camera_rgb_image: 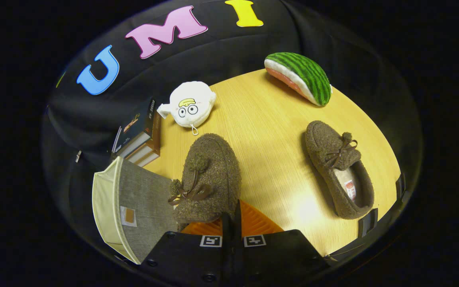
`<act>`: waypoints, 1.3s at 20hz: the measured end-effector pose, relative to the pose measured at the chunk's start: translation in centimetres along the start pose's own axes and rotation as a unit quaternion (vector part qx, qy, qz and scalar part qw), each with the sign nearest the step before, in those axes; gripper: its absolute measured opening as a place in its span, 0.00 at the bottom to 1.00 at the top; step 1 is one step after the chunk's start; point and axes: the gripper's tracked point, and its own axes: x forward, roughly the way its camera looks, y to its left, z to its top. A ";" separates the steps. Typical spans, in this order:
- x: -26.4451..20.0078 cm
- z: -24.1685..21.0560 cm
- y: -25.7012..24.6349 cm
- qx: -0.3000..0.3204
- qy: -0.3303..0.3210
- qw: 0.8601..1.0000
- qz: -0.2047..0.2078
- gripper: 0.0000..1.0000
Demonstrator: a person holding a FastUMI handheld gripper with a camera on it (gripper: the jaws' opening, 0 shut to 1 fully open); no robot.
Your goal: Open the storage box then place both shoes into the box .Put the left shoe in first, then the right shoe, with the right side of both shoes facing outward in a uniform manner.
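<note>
step: 1st shoe (209, 175) lifted, heel pinched by gripper (231, 223), fingers clenched on it | box (134, 207) open, just left of held shoe | 2nd shoe (339, 169) on table (269, 131), well right | next: swing left over box, lower in, check side facing out

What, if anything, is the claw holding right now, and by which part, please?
The claw is shut on the brown shoe, gripping the heel-end edge, toe pointing away.
</note>
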 end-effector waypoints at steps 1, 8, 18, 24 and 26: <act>-1.2 0.3 0.6 0.008 -0.009 1.000 0.004 0.05; -7.5 1.0 7.5 0.001 -0.045 0.997 0.057 0.05; -9.9 -1.4 20.1 0.008 0.003 0.987 0.161 0.05; -7.7 -3.8 25.2 -0.005 0.030 0.985 0.171 0.05; -6.5 -4.7 26.2 -0.008 0.041 0.985 0.165 0.05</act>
